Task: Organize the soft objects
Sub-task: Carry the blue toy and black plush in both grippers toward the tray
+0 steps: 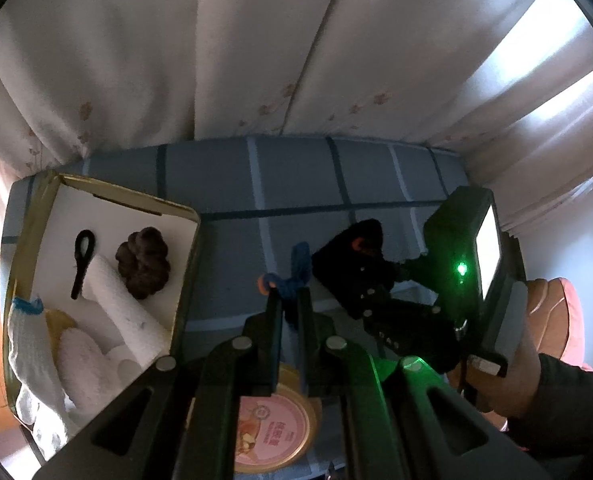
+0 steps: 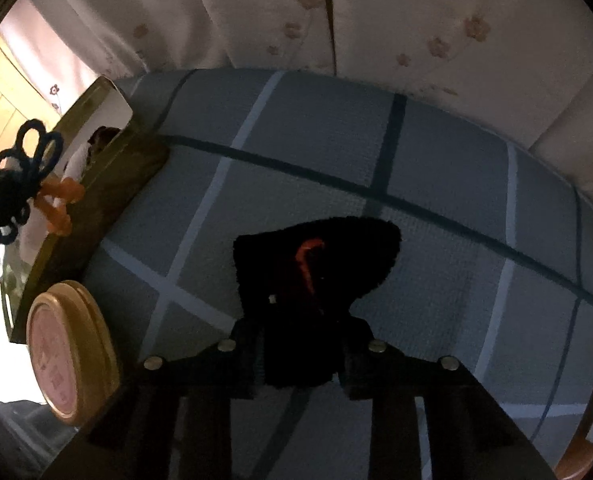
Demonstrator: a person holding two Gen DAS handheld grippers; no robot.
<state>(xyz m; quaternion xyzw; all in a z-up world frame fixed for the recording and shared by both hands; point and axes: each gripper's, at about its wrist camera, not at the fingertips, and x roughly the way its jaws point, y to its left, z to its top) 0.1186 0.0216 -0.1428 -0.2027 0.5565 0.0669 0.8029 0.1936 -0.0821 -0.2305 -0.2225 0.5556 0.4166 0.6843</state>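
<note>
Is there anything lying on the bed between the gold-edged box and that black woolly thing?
Only bare checked bedsheet lies between the box and the black knitted item, as the right wrist view shows. The round pink-lidded tin sits nearer the camera, beside the box.

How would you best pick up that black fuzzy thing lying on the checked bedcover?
Grip the black sock from above, across its narrow near end. It lies flat and limp, wider at the far end, and the right gripper already straddles that near end, pointing steeply down.

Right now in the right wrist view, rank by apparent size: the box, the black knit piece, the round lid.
1. black knit piece, between the right gripper fingers
2. box, partly cut off
3. round lid

The knit piece sits nearest the camera, so its lead is unsure.
</note>
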